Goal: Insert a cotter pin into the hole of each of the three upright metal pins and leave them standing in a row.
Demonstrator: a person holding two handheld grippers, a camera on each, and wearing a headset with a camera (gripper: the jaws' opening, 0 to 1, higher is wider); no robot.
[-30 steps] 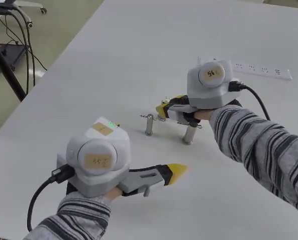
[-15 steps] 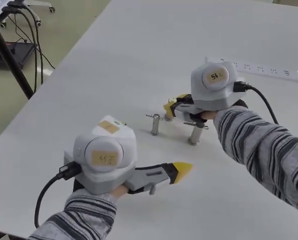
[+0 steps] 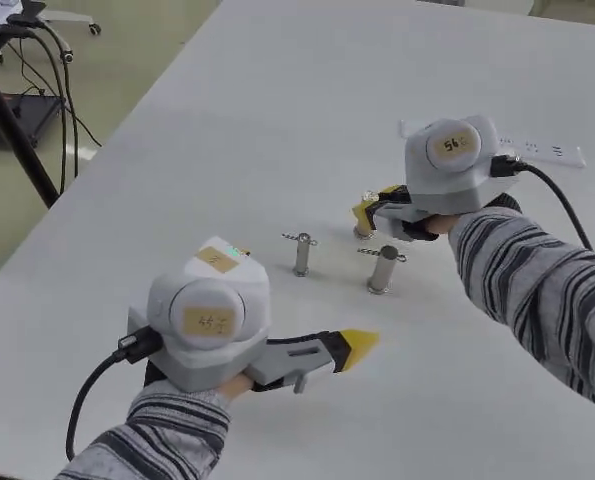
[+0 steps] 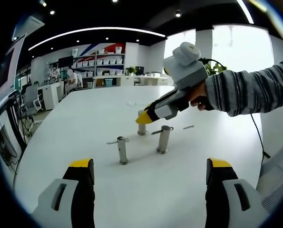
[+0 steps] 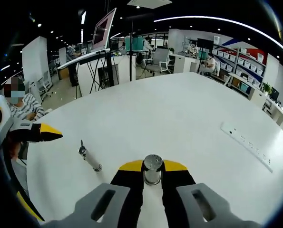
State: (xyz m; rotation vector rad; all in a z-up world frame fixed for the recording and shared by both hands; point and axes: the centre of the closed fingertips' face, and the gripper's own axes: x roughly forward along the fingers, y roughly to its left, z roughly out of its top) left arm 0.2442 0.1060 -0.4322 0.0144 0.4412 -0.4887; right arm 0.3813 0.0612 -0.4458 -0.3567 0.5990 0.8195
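On the table (image 3: 277, 100), two grey upright pins (image 3: 301, 256) with cotter pins (image 3: 381, 253) through. Third pin (image 5: 152, 164) clenched in right gripper (image 5: 152, 172); left gripper (image 4: 151, 164) released.

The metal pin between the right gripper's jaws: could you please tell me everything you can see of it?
The metal pin is a short, silvery cylinder that looks like steel, with a flat, round, slightly shiny top. It stands upright on the white table. The yellow-tipped jaws of the right gripper flank it closely and appear to press on its two sides. The part of it that shows looks bare, with nothing stuck through it; its lower end is hidden between the jaws.
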